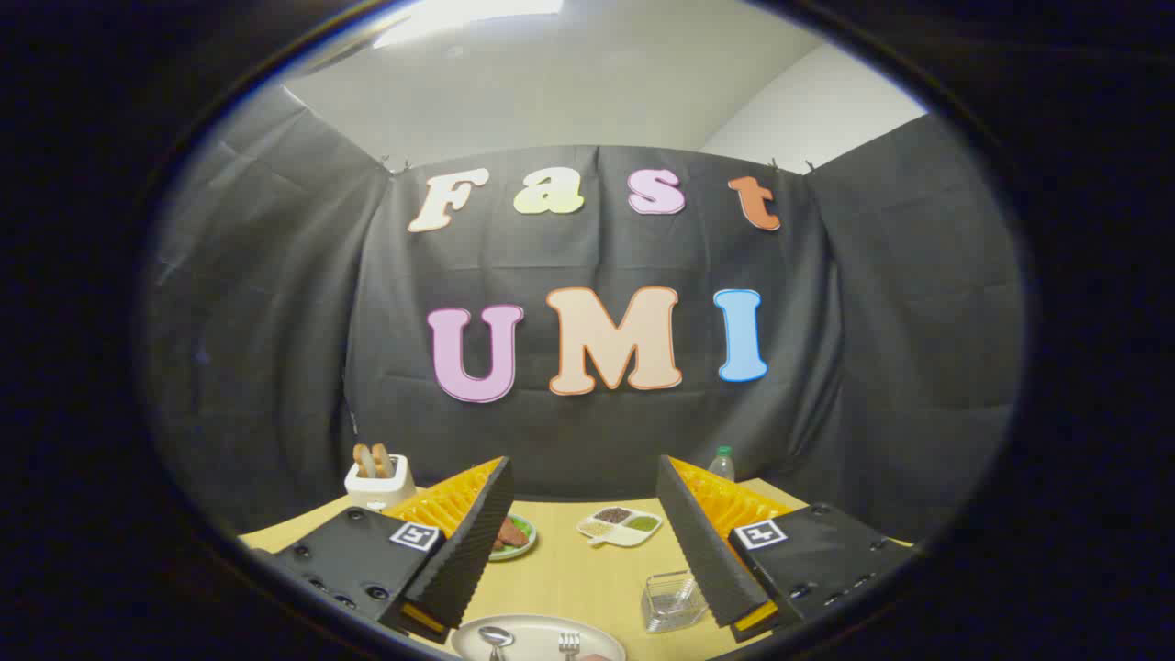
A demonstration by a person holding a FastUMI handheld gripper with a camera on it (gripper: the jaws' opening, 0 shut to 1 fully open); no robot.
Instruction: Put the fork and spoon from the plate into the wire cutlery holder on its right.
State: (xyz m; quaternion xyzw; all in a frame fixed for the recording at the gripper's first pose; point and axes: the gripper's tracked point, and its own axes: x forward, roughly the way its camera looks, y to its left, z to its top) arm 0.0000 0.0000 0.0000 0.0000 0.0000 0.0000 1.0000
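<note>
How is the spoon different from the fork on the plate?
The spoon ends in a rounded, shiny bowl, while the fork ends in separate tines. The spoon lies nearer the tongs' left finger; the fork lies nearer the middle of the plate, on the side of the wire cutlery holder. Both look like silvery metal and both lie on the white plate, between the open tongs, untouched.

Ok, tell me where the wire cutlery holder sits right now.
In the gripper view, the wire cutlery holder stands on the table just right of the plate, close against the inner face of the open gripper's right finger.
</note>
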